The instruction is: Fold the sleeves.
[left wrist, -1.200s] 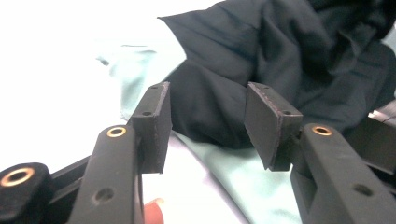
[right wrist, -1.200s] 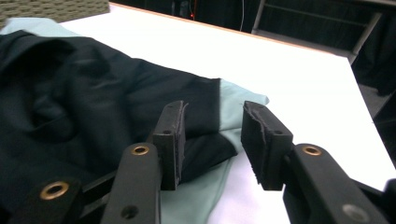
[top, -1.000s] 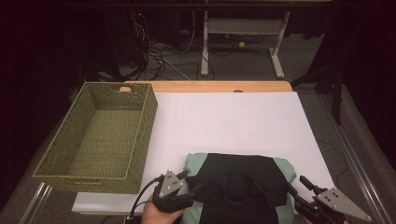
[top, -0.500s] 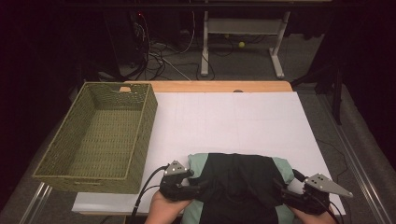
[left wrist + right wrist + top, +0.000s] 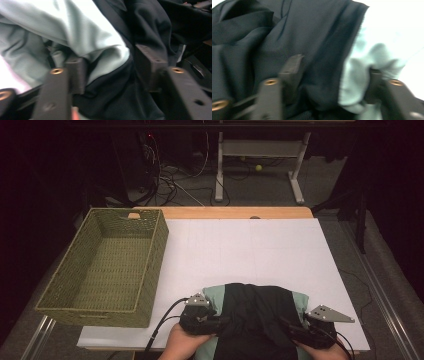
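A folded garment [image 5: 255, 315], black with pale green at both ends, lies at the near edge of the white table cover [image 5: 240, 250]. My left gripper [image 5: 220, 322] is at its left end and my right gripper [image 5: 292, 329] at its right end, each held in a hand. In the left gripper view the gripper [image 5: 113, 72] has just been closing, and its pads press a bunch of pale green and black garment [image 5: 87, 32] cloth. In the right gripper view the gripper [image 5: 332, 77] has also just been closing, and it pinches the garment [image 5: 299, 30] where black meets pale green.
A green wicker basket [image 5: 155, 265] stands on the table's left side, its near corner close to my left hand. Bare white cover stretches behind the garment to the wooden far edge [image 5: 225, 212]. Cables and desk legs are on the floor beyond.
Both grippers have shifted inward onto the ends of the garment, and the right one has come forward from the near corner. Their jaws now sit around bunched cloth.
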Demonstrator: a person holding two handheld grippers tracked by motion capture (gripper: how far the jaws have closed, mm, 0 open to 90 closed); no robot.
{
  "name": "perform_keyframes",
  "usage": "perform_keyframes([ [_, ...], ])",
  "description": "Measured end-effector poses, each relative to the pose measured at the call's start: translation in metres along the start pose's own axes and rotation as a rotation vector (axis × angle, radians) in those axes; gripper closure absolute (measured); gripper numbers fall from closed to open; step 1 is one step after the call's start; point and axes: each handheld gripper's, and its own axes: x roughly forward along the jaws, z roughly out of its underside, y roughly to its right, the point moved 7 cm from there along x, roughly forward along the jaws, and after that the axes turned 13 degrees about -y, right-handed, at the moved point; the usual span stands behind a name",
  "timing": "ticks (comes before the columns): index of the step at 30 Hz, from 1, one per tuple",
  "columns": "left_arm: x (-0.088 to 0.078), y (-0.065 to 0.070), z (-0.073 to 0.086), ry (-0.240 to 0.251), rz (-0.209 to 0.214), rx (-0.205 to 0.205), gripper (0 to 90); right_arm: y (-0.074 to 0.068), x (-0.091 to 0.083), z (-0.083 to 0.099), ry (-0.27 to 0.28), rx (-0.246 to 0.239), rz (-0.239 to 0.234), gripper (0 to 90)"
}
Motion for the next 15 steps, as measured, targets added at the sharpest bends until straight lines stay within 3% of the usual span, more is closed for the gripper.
perform_keyframes([
  [3,-0.003,0.001,-0.003,0.005,-0.001,0.027,62.2,0.003,-0.005,-0.002,0.024,-0.008,-0.001,64.9],
  [5,-0.005,0.001,-0.006,0.017,-0.010,0.035,69.0,0.005,-0.007,-0.004,0.035,-0.020,0.008,69.9],
  [9,-0.013,-0.007,-0.016,0.055,-0.035,0.028,73.9,0.011,-0.011,-0.012,0.064,-0.032,0.045,73.0],
  [15,-0.023,-0.034,-0.036,0.102,-0.101,-0.006,75.4,0.035,-0.006,-0.039,0.093,-0.030,0.105,74.6],
])
